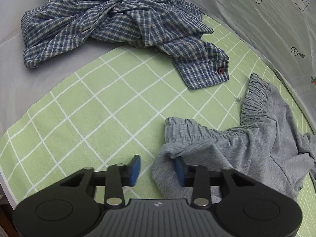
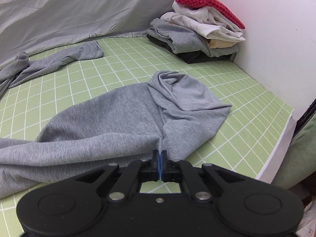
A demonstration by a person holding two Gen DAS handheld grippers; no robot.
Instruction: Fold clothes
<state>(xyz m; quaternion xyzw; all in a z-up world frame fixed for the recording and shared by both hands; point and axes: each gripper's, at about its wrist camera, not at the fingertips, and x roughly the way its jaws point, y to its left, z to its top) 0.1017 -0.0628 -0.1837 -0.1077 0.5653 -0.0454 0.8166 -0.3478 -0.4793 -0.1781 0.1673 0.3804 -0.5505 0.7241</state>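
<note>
Grey sweatpants point(image 1: 246, 148) lie crumpled on the green checked sheet point(image 1: 98, 108), with the elastic waistband point(image 1: 254, 98) up toward the right. My left gripper point(image 1: 157, 160) is open. Its blue pads stand apart around a fold at the pants' near left edge, and the right pad point(image 1: 178, 167) is against the cloth. In the right wrist view the same grey sweatpants point(image 2: 118, 114) spread ahead, one leg point(image 2: 59, 59) trailing far left. My right gripper point(image 2: 160, 154) is shut on a pinch of that grey fabric, which is pulled into a small ridge at the pads.
A rumpled blue plaid shirt point(image 1: 118, 25) lies at the far side of the sheet, its buttoned cuff point(image 1: 207, 73) pointing at the pants. A stack of folded clothes point(image 2: 197, 31) sits against the white wall point(image 2: 266, 39). Printed grey fabric point(image 2: 79, 9) rises behind. The mattress edge point(image 2: 276, 148) drops off at right.
</note>
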